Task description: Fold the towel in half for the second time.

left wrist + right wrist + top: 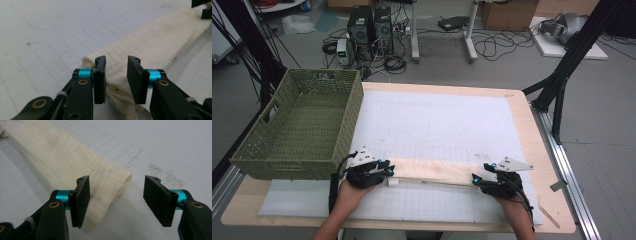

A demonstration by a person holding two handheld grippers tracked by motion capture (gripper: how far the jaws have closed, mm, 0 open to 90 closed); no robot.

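A long folded cream cloth (432,171) lies flat across the near part of the white gridded mat (437,120). My left gripper (387,172) is at the cloth's left end. In the left gripper view its jaws (116,60) stand apart over the bunched end of the cloth (150,42), and the pads are not pressing on it. My right gripper (475,179) is at the cloth's right end. In the right gripper view it (116,178) is wide open, with the cloth's end (62,162) lying by the left jaw and bare mat under the right jaw.
A green woven basket (287,162) stands on the table's left side, close beside my left gripper. The wooden table's right edge (532,150) lies past the mat. Black stand legs, cables and computer cases sit on the floor beyond.
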